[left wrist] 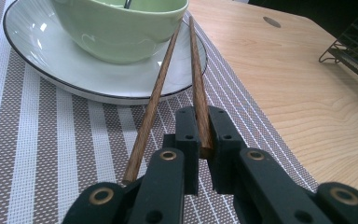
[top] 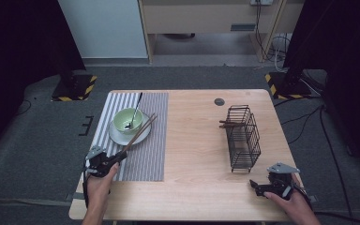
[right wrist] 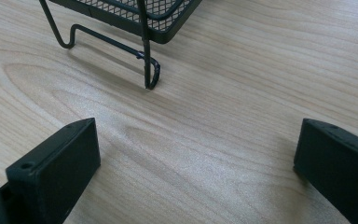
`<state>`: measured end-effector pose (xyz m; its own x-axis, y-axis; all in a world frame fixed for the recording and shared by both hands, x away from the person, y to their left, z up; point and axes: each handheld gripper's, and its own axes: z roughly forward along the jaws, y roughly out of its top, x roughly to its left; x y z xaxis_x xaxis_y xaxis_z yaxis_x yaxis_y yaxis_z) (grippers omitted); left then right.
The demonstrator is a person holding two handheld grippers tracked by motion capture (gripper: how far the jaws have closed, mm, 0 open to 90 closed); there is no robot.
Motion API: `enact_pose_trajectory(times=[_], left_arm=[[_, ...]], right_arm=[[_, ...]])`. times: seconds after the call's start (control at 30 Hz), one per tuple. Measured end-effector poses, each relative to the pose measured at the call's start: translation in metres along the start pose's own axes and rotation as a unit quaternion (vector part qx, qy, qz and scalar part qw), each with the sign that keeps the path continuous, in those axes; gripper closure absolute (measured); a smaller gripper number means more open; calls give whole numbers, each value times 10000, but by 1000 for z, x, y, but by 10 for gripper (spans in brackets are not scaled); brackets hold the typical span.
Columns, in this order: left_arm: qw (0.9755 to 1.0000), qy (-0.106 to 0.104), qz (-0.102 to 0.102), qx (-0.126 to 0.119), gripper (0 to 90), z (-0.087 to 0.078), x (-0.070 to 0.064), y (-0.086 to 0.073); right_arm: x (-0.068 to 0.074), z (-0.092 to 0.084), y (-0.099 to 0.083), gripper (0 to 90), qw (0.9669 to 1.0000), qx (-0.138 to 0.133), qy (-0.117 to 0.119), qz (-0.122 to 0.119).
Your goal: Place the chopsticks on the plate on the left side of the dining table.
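Nearest, right gripper [top: 258,186] rests on the bare table [top: 197,140], jaws spread wide, nothing between. Left gripper [left wrist: 204,135] pinches one chopstick [left wrist: 196,70]; second chopstick [left wrist: 154,98] lies just beside, both leaning on the plate [left wrist: 37,60] by the green bowl [left wrist: 116,28]. Far right: wire rack [top: 243,136].

- bowl [left wrist: 121,28]: top cut off by the left gripper view's upper edge
- clamped chopstick [left wrist: 198,88]: near end hidden between the jaws
- wire rack [right wrist: 130,18]: only its base visible, rest cut off above
- brown items in rack [top: 232,124]: too small to identify
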<state>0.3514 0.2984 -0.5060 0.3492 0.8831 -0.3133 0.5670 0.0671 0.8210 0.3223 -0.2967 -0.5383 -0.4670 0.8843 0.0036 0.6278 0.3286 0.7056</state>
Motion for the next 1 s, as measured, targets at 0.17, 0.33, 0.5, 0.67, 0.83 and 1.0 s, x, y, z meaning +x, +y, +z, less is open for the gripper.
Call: enact_pose_trajectory(times=[0.17, 0.33, 0.5, 0.67, 0.83, 1.0], left_arm=[[10000, -35, -26, 57, 836, 1, 1, -1], [9998, -87, -85, 133, 836, 2, 2, -3], [9994, -197, -204, 186, 836, 2, 5, -5], [9991, -239, -274, 222, 836, 3, 7, -6], [9989, -257, -268, 277, 836, 4, 8, -7], [9987, -269, -277, 328, 836, 5, 8, -8]], right_arm=[[0, 0, 0, 4, 10000, -3, 0, 3], [0, 0, 0, 4, 10000, -3, 0, 1], [0, 0, 0, 4, 10000, -1, 3, -6], [0, 0, 0, 4, 10000, -4, 1, -2], [0, 0, 0, 4, 10000, -5, 1, 0], [0, 0, 0, 4, 10000, -5, 1, 1]])
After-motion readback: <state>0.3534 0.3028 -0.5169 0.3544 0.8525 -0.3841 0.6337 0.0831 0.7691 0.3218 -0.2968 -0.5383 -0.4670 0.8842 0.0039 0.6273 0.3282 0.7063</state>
